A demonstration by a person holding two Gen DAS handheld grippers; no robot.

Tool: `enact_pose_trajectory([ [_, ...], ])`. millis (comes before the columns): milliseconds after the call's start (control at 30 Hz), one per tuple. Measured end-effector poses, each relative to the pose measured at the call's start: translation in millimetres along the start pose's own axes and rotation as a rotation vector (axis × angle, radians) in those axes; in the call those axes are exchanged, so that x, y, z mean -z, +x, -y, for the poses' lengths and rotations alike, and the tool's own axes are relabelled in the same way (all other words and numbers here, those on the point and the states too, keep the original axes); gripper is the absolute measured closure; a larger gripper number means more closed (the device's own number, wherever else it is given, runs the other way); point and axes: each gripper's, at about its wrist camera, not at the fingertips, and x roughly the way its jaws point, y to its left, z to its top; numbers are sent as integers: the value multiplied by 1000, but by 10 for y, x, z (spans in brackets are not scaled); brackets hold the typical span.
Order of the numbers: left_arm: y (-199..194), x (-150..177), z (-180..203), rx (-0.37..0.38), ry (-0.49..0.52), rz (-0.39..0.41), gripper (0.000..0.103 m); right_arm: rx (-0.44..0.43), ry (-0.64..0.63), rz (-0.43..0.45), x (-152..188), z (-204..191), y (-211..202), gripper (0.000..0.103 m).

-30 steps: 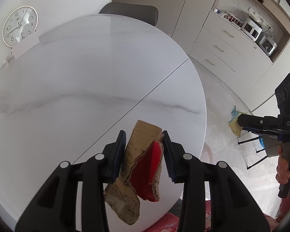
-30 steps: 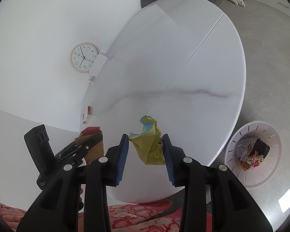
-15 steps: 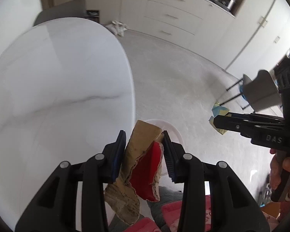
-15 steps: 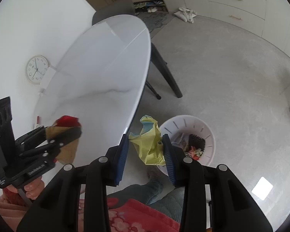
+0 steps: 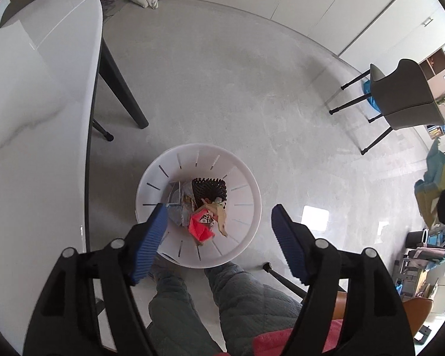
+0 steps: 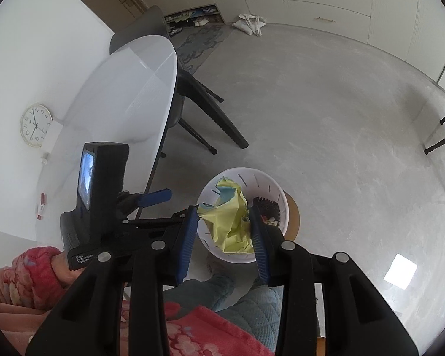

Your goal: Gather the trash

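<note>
A white slotted trash basket [image 5: 246, 184] stands on the floor beside the white table [image 5: 29, 148]. My left gripper [image 5: 219, 231] hangs above it, jaws opening wide with nothing between the pads. The red and brown cardboard scrap [image 5: 203, 222] lies in the basket among other trash and a black mesh piece [image 5: 210, 188]. My right gripper [image 6: 225, 234] is shut on a crumpled yellow and blue wrapper [image 6: 233, 216], held over the near rim of the basket [image 6: 277, 191]. The left gripper [image 6: 154, 197] shows at the left of the right wrist view.
A person's knees in grey-green quilted trousers [image 5: 246, 302] sit just below the basket. Black table legs [image 5: 124, 95] stand left of it. A grey chair [image 5: 406, 98] is at the right. A clock [image 6: 35, 124] leans on the wall beside the table.
Both grippers swung from over the table to above the basket on the floor. The left jaws opened and the cardboard scrap dropped into the basket. The right gripper kept its wrapper.
</note>
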Motion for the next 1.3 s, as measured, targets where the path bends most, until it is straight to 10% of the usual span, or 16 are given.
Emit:
enact_pose_trajectory([
  [467,-1240,44,-691,-137,-227,207,8,37,-168,-141,3,-171,1272,62],
  [633,-1336,175,-938,-194,-287,216,8,82,-223,-225,204,-254,1985,21],
  [767,-1333,252,-1104,-206,-332,205,8,108,-198,-282,252,-263,2180,14],
  [933,-1476,299,-1279,-243,-378,243,8,153,-212,-232,-24,-501,1805,12],
  [1300,-2808,367,-1720,-371,-500,489,8,24,-516,152,-911,-2388,107,2],
])
